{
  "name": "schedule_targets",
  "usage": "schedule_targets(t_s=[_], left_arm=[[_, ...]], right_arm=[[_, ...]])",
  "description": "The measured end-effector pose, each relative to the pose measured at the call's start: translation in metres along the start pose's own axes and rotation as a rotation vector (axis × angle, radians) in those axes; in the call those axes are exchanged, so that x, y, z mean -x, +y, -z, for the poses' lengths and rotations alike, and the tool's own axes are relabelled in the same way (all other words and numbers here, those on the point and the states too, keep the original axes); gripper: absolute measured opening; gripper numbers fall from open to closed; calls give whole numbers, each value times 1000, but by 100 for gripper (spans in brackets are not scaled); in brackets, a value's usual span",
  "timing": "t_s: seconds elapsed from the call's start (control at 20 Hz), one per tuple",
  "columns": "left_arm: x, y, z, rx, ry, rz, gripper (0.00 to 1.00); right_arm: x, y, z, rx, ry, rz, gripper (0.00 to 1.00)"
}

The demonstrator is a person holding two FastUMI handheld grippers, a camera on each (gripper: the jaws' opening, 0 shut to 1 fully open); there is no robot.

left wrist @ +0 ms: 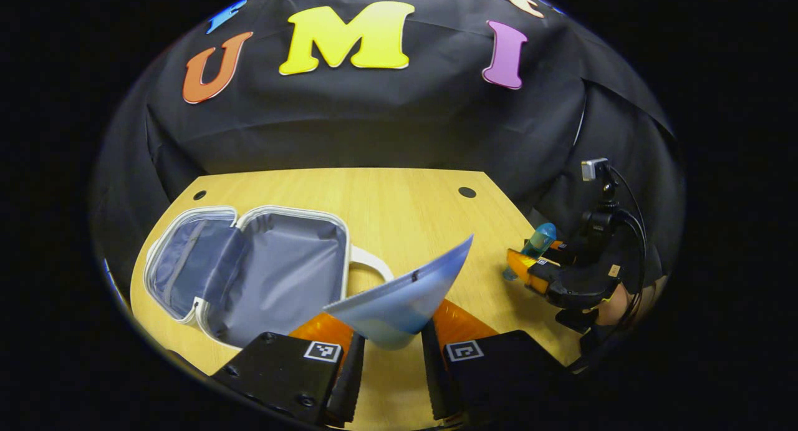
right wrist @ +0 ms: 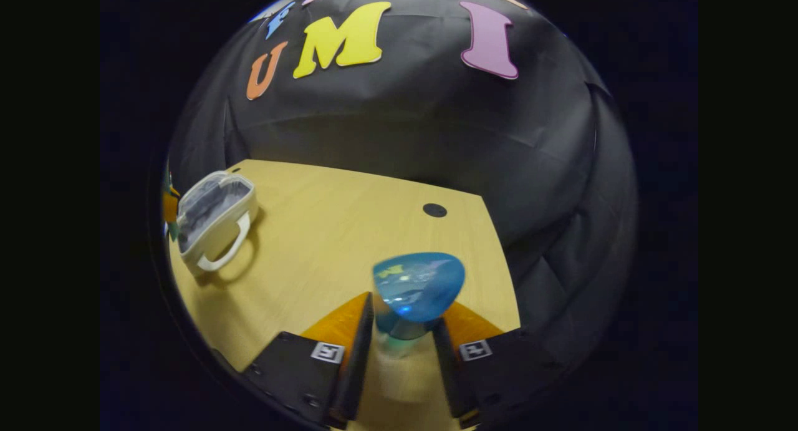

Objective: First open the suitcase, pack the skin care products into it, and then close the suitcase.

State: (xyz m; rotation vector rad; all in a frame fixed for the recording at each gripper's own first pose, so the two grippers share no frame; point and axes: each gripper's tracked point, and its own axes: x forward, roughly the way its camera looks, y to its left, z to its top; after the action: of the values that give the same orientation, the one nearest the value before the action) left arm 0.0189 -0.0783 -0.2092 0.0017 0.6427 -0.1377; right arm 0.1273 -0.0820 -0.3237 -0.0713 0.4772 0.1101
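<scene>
The small white suitcase (left wrist: 249, 272) lies open on the wooden table (left wrist: 405, 200), its grey lining showing and its white handle toward the middle. My left gripper (left wrist: 391, 356) is shut on a blue-and-white tube (left wrist: 405, 297), held up just right of the case. In the right gripper view, my right gripper (right wrist: 404, 347) is shut on a translucent blue bottle (right wrist: 419, 287), lifted above the table near its right edge. The same bottle (left wrist: 539, 239) and right gripper (left wrist: 561, 272) appear at the far right of the left gripper view. The suitcase (right wrist: 215, 222) sits far left in the right gripper view.
Round cable holes (left wrist: 466, 192) mark the table's back corners. A person's hand (left wrist: 614, 303) holds the right gripper. Bare tabletop stretches between the suitcase and the right gripper. Black cloth walls stand close behind and to the right.
</scene>
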Motion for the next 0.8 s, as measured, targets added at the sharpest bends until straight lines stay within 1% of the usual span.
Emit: schedule_targets(t_s=[0.05,0.1,0.15,0.25,0.3,0.35,0.4,0.45,0.5,0.65,0.8], left_arm=[[5,6,-2,-1,-2,-3,47],[10,16,-6,-5,-11,-15,47],[13,26,-10,-8,-18,-20,47],[19,46,-19,2,-42,-29,47],[19,58,-21,7,-50,-31,47],[19,74,-21,10,-54,-43,47],[15,89,-20,12,-49,-53,47],[9,104,-18,17,-40,-60,47],[1,119,-13,15,-24,-72,47],[-29,158,14,-16,76,-96,47],[-56,178,56,-21,211,-95,47]], right_arm=[[-1,2,0,-3,9,4,46],[0,3,2,-3,19,14,43],[4,4,5,-15,40,19,43],[21,15,1,-49,58,14,39],[31,23,-1,-54,62,15,41],[43,32,-6,-64,62,10,39],[53,42,-10,-75,62,3,39],[64,52,-14,-81,63,0,41],[74,64,-19,-86,64,-6,41],[104,93,-26,-97,79,-16,41],[127,111,-36,-69,79,-11,40]])
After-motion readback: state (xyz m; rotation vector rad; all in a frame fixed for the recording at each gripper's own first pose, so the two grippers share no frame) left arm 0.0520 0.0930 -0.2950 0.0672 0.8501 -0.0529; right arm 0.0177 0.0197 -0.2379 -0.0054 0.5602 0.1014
